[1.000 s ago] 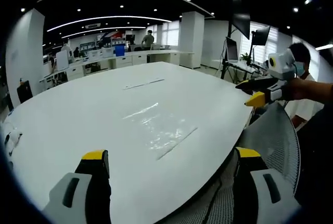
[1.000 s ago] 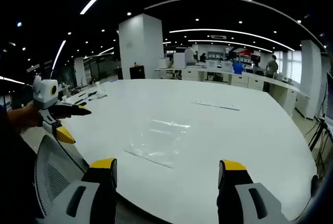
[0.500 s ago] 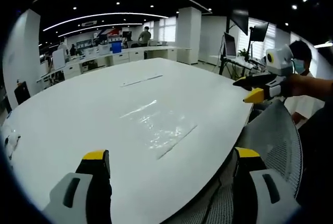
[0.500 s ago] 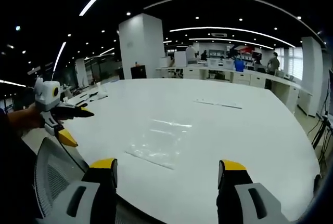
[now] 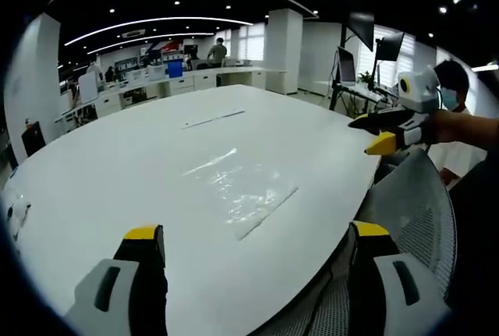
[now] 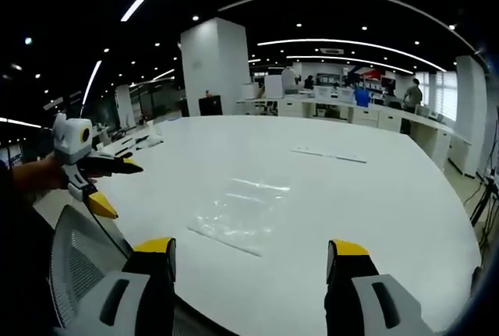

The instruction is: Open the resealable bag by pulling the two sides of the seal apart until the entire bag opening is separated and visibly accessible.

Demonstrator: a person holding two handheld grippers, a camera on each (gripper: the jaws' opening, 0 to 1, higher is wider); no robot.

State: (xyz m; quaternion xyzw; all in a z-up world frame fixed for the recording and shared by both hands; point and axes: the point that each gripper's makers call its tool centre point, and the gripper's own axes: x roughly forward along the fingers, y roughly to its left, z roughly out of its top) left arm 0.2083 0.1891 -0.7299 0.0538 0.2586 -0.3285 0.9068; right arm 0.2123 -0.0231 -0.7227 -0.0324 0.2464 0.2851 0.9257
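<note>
the clear bag [image 5: 238, 188] lay flat on the white counter [image 5: 117, 172], near the edge closest to the person, with its seal strip running along the side that faced that edge. in the right gripper view the bag [image 6: 242, 213] sat just ahead of the fingers, which made sense as a starting layout: the seal was the nearest part to reach.

the left gripper [image 5: 249, 246] hovered over the counter's edge with its fingers spread wide and nothing between them. the right gripper [image 6: 249, 254] was likewise wide open and empty, held back above a mesh chair [image 6: 78, 266] and short of the bag. each gripper also showed from the side in the other's view, the right gripper [image 5: 380, 135] and the left gripper [image 6: 109, 184], well apart from each other (one to either side of the bag), probably so each could take one side of the seal.

the bag looked untouched and, as far as the glare allowed, closed. a thin strip [image 5: 212, 120] lay farther off on the counter.
</note>
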